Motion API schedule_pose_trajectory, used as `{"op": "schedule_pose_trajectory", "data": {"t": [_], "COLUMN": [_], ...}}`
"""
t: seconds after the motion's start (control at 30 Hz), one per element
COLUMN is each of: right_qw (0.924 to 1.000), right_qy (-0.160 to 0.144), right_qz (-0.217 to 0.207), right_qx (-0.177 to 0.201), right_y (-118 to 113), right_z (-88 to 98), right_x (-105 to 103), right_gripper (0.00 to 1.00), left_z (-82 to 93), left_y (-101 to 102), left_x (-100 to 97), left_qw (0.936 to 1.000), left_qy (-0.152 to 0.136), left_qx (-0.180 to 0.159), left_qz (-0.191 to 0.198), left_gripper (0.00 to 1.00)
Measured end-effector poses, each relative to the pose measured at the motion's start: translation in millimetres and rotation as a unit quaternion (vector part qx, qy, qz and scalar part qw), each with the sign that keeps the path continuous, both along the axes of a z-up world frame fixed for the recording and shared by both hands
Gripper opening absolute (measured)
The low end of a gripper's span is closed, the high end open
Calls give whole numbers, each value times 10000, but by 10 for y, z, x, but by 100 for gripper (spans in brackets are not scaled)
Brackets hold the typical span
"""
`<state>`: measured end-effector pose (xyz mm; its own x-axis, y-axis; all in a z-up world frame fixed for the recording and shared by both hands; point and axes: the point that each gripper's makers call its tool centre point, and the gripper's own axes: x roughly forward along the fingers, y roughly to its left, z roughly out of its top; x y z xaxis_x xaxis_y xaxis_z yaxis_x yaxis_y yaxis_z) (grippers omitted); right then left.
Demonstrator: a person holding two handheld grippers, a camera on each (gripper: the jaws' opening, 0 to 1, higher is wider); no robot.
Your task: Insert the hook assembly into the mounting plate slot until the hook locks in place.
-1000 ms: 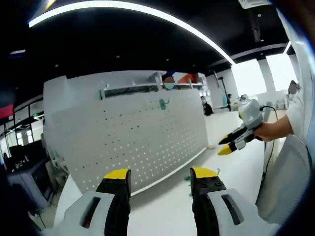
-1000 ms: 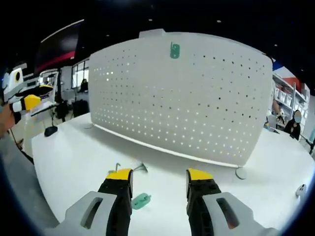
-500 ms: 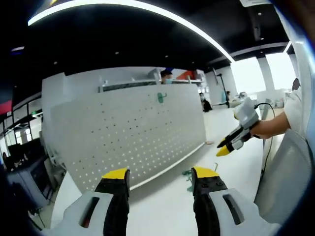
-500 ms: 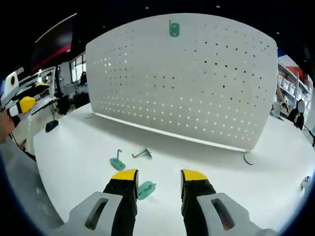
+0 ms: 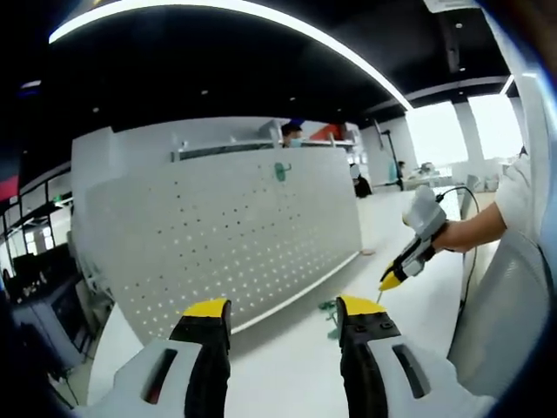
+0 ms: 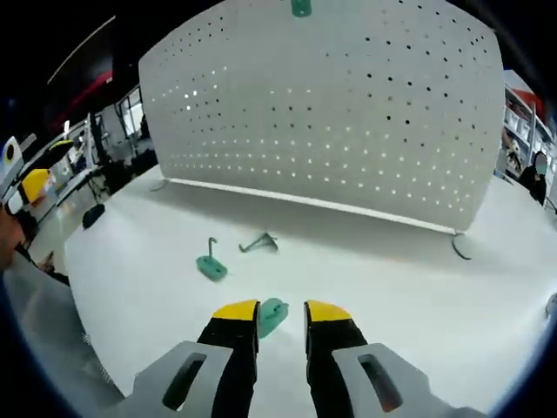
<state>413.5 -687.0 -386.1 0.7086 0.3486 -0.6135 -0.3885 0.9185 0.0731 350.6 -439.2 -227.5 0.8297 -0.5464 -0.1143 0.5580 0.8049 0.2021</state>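
right gripper [image 6: 281,311]: jaws nearly together, green hook [image 6: 271,315] between the tips
left gripper [image 5: 283,307]: jaws wide apart, holding nothing
pegboard [image 6: 348,113]: upright

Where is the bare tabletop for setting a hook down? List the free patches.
Right gripper view: the white table is bare between the pegboard and the right gripper, to the right of the parts. Crowded: the green plate at the gripper's tips, the green hook piece and the wire hook beyond.
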Motion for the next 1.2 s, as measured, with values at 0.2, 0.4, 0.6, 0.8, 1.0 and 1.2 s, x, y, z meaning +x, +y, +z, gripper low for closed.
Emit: {"op": "schedule_pose_trajectory", "data": {"t": [0.2,0.4,0.6,0.8,1.0,1.2], "right_qw": [9997,9991,9983,9970,9962,9959], "right_qy": [231,407,558,734,815,830], "right_qz": [-11,49,78,11,-43,-61], "right_qx": [64,97,151,234,313,354], "right_y": [19,74,112,119,110,118], "right_z": [-68,-134,-193,-261,-300,-308], "right_x": [-6,-27,-10,4,21,35], "right_gripper": [13,10,9,8,7,6], "left_z": [-7,-12,-19,-24,-33,-37], "left_y": [-5,-14,-13,-10,-12,-8], "left_x": [2,3,0,-3,2,5], "left_qw": [10000,10000,10000,10000,10000,10000], "left_qy": [9,19,30,44,60,68], "left_qx": [9,5,-1,-5,-3,-9], "left_qz": [-20,-37,-42,-43,-48,-39], "left_gripper": [49,49,48,48,48,48]}}
